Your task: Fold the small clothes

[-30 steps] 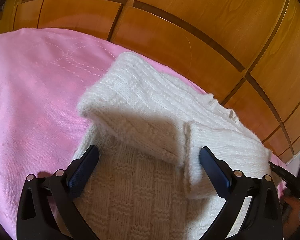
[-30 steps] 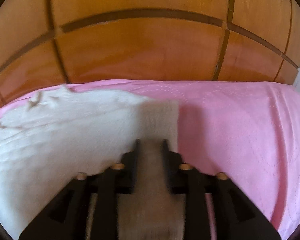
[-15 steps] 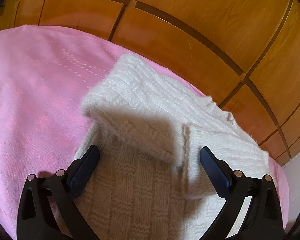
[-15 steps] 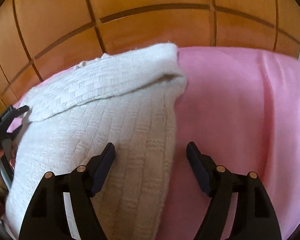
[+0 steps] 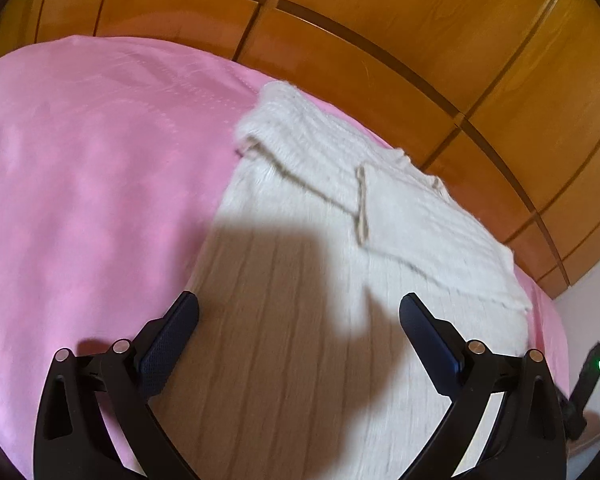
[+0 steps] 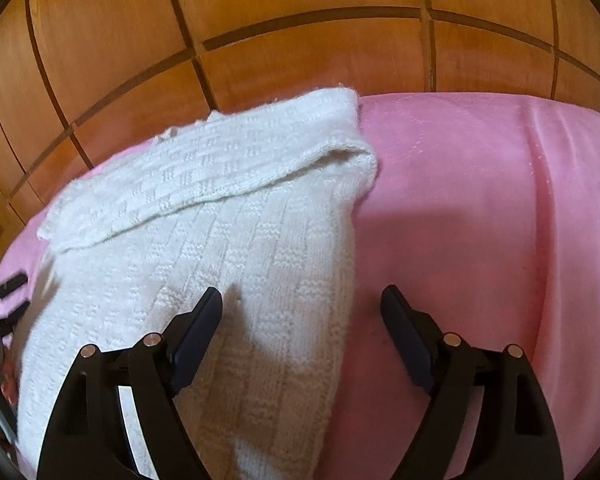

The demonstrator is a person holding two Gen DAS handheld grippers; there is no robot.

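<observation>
Knitwear, a white sweater [image 5: 300, 320], lies on the pink bedspread [image 5: 80, 200]; only the left view shows both sleeves folded across. Left gripper [image 5: 299, 322] gapes wide above its body. Right gripper [image 6: 302, 312], opening, straddles the sweater's edge, gripping nothing.

Warm, bright light; the left wrist view smears with motion blur, a hard shadow on the white knit sweater [image 5: 284, 264] at six o'clock, fisheye corners black.

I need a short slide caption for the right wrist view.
Right gripper, jaws opening and empty, above the edge of a white knitted sweater lying on a pink bedspread.
</observation>
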